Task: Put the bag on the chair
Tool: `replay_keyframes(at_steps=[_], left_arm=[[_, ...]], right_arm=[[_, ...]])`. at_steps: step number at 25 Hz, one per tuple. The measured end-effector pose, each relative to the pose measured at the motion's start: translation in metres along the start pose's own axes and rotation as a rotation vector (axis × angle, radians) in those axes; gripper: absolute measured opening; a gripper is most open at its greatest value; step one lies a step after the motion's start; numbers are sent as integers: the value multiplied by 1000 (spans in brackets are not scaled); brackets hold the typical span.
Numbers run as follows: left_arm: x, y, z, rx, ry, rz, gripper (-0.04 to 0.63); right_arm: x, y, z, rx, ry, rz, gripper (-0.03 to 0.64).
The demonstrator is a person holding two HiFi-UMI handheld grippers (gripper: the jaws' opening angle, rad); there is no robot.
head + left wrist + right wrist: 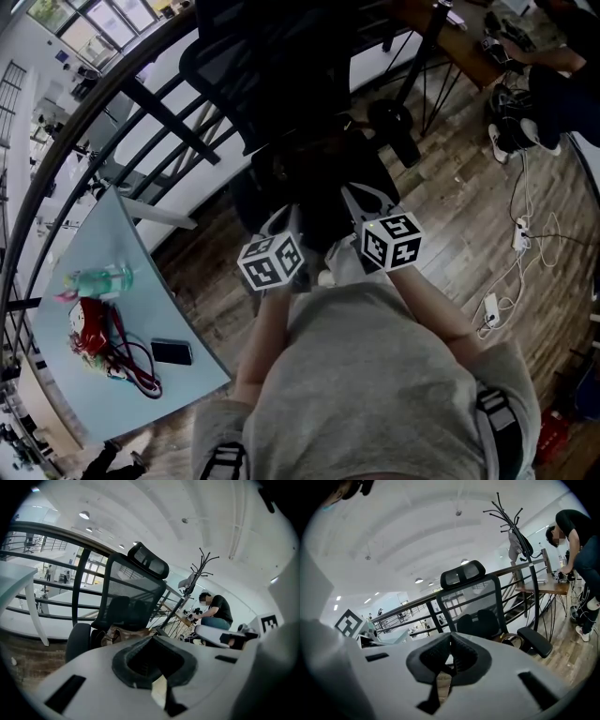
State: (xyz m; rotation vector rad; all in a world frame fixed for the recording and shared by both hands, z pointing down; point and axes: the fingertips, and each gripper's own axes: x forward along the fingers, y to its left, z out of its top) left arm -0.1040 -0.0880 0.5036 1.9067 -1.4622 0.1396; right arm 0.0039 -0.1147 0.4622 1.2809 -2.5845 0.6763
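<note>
Head view, looking steeply down: the left tool and the right tool reach side by side toward the chair and stop just short of it. Each tool's own view shows its jaws together with nothing between them. The bag, brown and soft-looking, lies on the chair against its back, apart from both tools. Behind the chair runs a black railing.

Likely risks: the bag looks slumped and may tip forward off the chair. A nudge from either tool could also push the chair away, if it rolls.

Left gripper view shows the bag plainly. Right gripper view shows only a strap of it beside an armrest. In the head view it is lost in shadow. Only the head view shows the surface left of the chair, carrying a bottle and a phone.
</note>
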Motion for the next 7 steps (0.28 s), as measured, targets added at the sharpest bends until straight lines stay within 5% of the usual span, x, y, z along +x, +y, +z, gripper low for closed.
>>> replay_keyframes(at_steps=[7], left_arm=[[-2,1,1,-4,2,4,3]], right_arm=[[-1,4,2,9,-6,8,3]])
